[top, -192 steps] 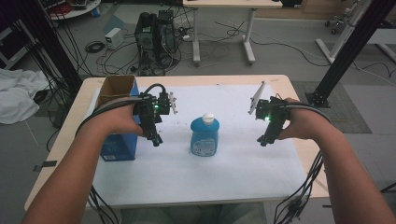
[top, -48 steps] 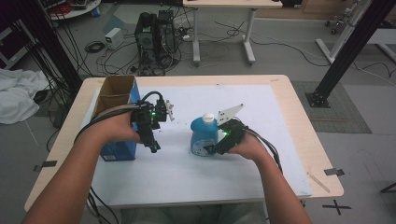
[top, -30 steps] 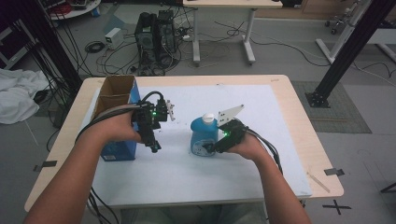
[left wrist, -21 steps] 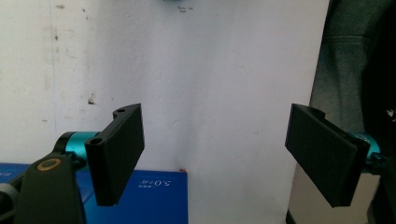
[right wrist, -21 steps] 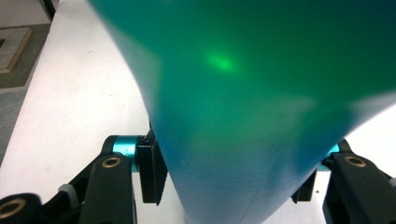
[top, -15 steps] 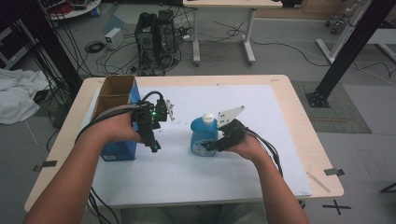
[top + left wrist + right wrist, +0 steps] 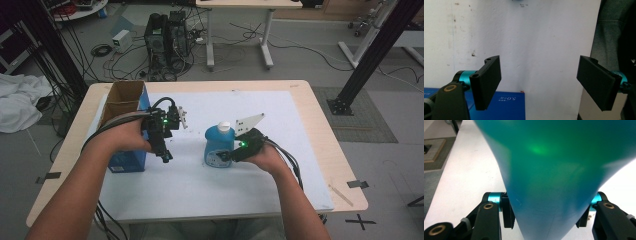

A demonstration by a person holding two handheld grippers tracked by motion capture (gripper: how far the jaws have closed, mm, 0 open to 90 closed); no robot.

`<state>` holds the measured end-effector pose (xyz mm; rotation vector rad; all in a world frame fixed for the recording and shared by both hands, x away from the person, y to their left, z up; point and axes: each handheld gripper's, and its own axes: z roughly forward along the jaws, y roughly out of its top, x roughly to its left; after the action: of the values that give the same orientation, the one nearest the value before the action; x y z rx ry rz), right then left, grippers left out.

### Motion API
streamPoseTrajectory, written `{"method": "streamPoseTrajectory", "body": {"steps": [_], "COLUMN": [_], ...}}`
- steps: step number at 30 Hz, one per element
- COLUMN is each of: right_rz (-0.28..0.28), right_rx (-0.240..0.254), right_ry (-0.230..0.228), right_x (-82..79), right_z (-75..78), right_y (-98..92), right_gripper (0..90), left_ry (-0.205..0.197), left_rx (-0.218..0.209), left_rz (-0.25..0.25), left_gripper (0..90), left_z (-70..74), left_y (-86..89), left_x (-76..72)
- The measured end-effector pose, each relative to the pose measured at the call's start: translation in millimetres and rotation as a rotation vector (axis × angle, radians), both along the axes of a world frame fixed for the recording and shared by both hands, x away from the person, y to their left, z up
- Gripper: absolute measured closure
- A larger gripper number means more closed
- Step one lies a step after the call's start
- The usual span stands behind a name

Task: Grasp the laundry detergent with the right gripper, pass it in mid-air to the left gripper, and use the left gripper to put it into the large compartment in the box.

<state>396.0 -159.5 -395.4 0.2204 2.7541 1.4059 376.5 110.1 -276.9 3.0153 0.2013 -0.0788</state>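
The blue bottle [image 7: 218, 146] stands upright near the middle of the counter [image 7: 320, 150], white cap on top, on the white sheet that covers most of the surface. My right claw [image 7: 226, 155] has come in from the bottle's right side, low on its body, and its jaws have just been closing — in the right gripper view the blue bottle [image 7: 549, 182] sits squarely between them, with both pads pressed against its flanks. So I judge the grasp as made: the reach is done, the squeeze is done, and the bottle is held but not yet lifted, its base apparently on the sheet. What is left, as far as I can judge, is the carry itself and the setting down, most likely toward the open cardboard box [image 7: 122, 100] at the far left, though nothing here settles that.

My left claw [image 7: 165, 156] hangs to the left of the bottle, well apart from it, pointing down at the sheet just beside the blue box [image 7: 127, 159]. Its jaws stand fairly wide with nothing between them — in the left gripper view only bare white sheet lies between the fingers [image 7: 486, 82], with a corner of the blue box [image 7: 499, 105] below.
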Motion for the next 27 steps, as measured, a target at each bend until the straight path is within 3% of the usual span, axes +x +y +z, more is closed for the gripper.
{"method": "streamPoseTrajectory", "body": {"steps": [3,8,13,19,27], "right_rz": [0.014,0.01,0.013,0.01,0.042], "right_rx": [0.008,0.008,0.031,0.011,-0.007], "right_ry": [-0.025,-0.01,-0.027,-0.014,-0.041], "right_x": [1.5,0.7,1.2,-4.8,-9.3], "right_z": [-0.3,0.5,2.7,14.4,34.5], "right_y": [0.3,-0.5,-0.9,-3.1,-4.3], "right_gripper": [47.2,47.6,47.6,47.6,47.6], "left_ry": [-0.002,0.003,0.002,-0.005,-0.013], "left_rx": [0.001,0.002,0.002,0.0,-0.009], "left_rz": [0.002,0.003,0.002,-0.007,-0.027], "left_gripper": [19.7,19.7,19.7,19.7,19.7], "left_z": [-0.3,-0.2,0.6,3.4,8.4], "left_y": [1.0,0.9,0.6,-2.1,-9.4], "left_x": [0.4,0.9,1.1,2.2,1.0]}}
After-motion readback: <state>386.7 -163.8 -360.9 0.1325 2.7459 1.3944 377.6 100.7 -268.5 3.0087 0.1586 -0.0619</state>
